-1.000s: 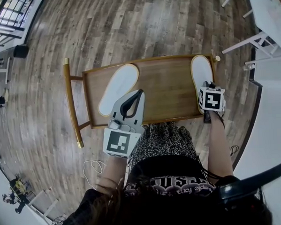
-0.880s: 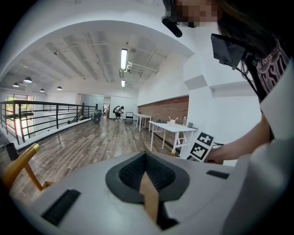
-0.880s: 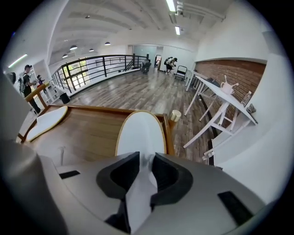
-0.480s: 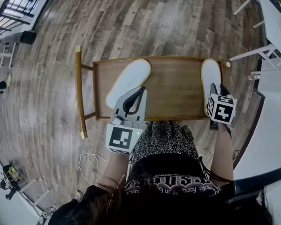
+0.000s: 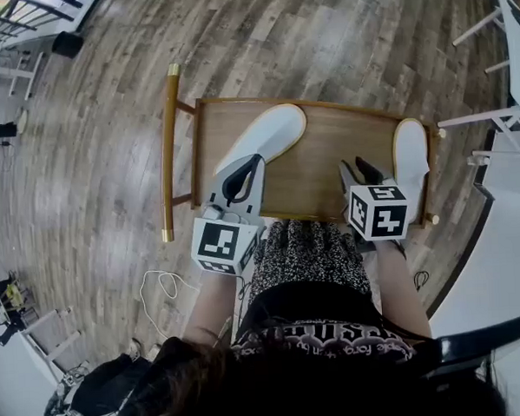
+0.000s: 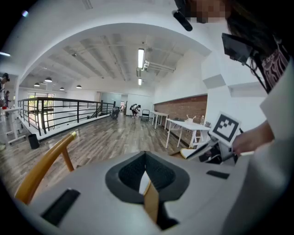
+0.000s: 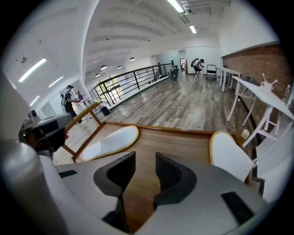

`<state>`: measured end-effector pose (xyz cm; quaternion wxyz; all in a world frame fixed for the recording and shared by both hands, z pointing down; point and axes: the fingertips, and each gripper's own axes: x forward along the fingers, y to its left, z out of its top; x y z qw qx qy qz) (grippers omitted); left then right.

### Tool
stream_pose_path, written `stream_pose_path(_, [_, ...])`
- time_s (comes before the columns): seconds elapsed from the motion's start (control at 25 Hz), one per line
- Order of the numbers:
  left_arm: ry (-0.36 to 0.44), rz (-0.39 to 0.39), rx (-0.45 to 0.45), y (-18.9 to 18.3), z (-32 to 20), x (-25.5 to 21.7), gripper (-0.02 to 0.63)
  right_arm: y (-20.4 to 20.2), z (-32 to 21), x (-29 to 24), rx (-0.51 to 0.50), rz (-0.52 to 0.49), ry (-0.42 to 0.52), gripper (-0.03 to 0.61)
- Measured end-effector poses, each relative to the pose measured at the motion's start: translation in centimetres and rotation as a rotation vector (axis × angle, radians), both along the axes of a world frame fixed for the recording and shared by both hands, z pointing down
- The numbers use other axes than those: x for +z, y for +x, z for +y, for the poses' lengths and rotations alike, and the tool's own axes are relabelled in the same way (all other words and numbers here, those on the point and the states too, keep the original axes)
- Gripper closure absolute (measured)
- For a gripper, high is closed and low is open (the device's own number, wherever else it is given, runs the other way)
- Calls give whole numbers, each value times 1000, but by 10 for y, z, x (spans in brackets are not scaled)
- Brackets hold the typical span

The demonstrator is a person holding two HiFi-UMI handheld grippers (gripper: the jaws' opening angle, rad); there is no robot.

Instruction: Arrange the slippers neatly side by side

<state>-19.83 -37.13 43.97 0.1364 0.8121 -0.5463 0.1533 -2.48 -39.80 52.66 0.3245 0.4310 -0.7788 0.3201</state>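
Two white slippers with tan rims lie on a wooden tray table (image 5: pixel 327 151). The left slipper (image 5: pixel 269 137) lies slanted at the tray's left, the right slipper (image 5: pixel 411 156) lies straight along its right edge, and bare wood separates them widely. My left gripper (image 5: pixel 257 159) is shut, its tip over the left slipper's near end; I cannot tell whether it touches. My right gripper (image 5: pixel 355 166) stands open and empty over the wood, left of the right slipper. The right gripper view shows both the left slipper (image 7: pixel 110 140) and the right slipper (image 7: pixel 227 153) beyond the open right gripper (image 7: pixel 146 167). In its own view the left gripper (image 6: pixel 146 158) has its pads together.
A wooden handle rail (image 5: pixel 166 155) runs along the tray's left side. White tables (image 5: pixel 515 24) stand on the right. A white cable (image 5: pixel 160 291) lies on the plank floor near my left arm. A black railing (image 7: pixel 133 80) stands far off.
My right gripper has opened, let go of the right slipper and moved left over the bare wood. The left gripper stays shut by the left slipper. The head view has shifted.
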Motion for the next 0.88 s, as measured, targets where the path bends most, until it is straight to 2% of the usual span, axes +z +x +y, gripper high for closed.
stream_pose_path(0.12, [-94, -79, 74, -3, 1, 38, 610, -22, 8, -2, -57, -8, -4, 453])
stream_pose_path(0.28, [-225, -196, 188, -6, -3, 84, 439, -18, 20, 0, -78, 28, -12, 453])
stream_pose_path(0.4, [-314, -264, 253, -8, -11, 112, 381, -7, 26, 4, -64, 33, -19, 453])
stream_pose_path(0.56, [-397, -326, 290, -12, -26, 141, 380, 8, 27, 7, -5, 6, -31, 454])
stream_pose_path(0.68, [-483, -398, 317, -15, -27, 163, 383, 17, 25, 6, 23, 26, -6, 454])
stream_pose_path(0.88, [-569, -457, 329, -10, -23, 177, 497, 30, 21, 3, 52, 43, 35, 454])
